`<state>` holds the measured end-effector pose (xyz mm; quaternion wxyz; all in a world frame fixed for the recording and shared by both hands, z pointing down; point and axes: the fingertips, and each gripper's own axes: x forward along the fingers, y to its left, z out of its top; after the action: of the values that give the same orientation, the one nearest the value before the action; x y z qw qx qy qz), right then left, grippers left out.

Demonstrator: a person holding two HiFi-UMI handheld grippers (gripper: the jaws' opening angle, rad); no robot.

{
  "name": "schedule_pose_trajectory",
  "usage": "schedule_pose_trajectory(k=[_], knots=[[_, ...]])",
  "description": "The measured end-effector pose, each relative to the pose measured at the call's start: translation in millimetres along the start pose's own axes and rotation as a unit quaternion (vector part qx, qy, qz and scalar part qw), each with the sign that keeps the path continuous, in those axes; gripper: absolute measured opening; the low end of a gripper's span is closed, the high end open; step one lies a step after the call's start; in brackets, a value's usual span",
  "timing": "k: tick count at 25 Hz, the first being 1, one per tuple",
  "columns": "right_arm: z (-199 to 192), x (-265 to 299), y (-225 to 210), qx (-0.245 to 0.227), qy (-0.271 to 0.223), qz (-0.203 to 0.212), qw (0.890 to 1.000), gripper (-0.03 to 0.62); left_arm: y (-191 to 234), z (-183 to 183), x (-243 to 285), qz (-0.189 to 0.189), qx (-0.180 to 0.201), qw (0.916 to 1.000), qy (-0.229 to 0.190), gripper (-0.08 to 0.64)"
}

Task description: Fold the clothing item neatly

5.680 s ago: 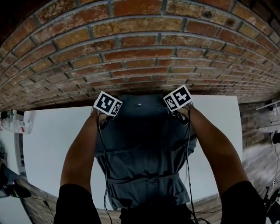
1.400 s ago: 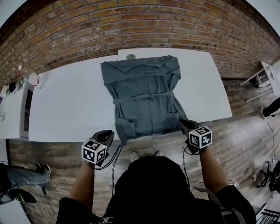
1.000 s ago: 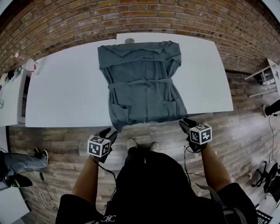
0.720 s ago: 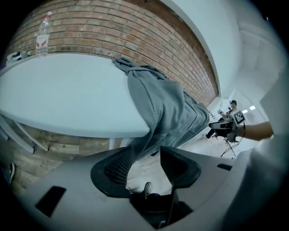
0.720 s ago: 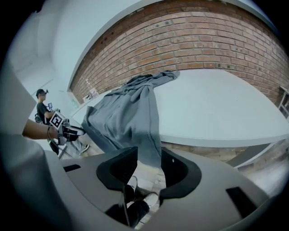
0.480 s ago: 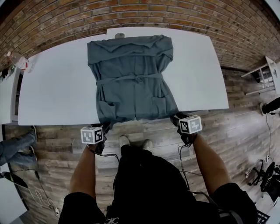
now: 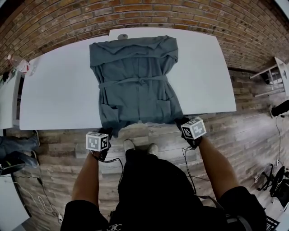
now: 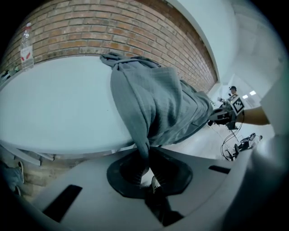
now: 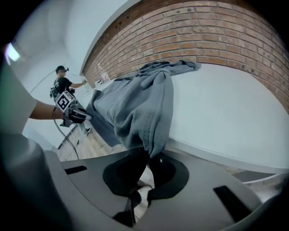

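Note:
A grey-blue belted garment [image 7: 135,81] with two pockets lies flat on the white table [image 7: 58,99], its hem hanging over the near edge. My left gripper [image 7: 108,131] is at the hem's left corner and my right gripper [image 7: 179,121] at its right corner. In the left gripper view the jaws are closing, and the left gripper [image 8: 143,168] pinches a point of the garment [image 8: 158,103]. The right gripper view shows the same: closing jaws, with the right gripper [image 9: 146,158] nipping the garment's [image 9: 135,108] corner.
A brick wall [image 7: 135,13] runs behind the table. A plastic bottle [image 7: 18,64] stands at the table's far left, and a small round object [image 7: 123,36] sits at the far edge. Below the near edge is wooden floor [image 7: 235,131]. A second white surface [image 7: 6,103] adjoins on the left.
Both grippers have moved up and inward to the hem's two corners, and their jaws have come together on the cloth. The garment itself lies as before.

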<state>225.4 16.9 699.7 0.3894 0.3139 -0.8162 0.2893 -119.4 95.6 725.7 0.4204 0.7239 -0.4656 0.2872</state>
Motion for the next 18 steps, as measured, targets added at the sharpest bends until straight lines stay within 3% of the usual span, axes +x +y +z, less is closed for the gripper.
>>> schedule_pose_trajectory(k=[9, 18], knots=[[30.4, -49.2, 43.3, -0.096, -0.052, 0.032, 0.994, 0.023, -38.5, 24.7, -51.2, -0.074, 0.057, 0.9945, -0.048, 0.017], [110.8, -93.1, 82.4, -0.137, -0.143, 0.071, 0.978, 0.023, -60.6, 96.4, -117.1, -0.127, 0.086, 0.9777, -0.144, 0.017]])
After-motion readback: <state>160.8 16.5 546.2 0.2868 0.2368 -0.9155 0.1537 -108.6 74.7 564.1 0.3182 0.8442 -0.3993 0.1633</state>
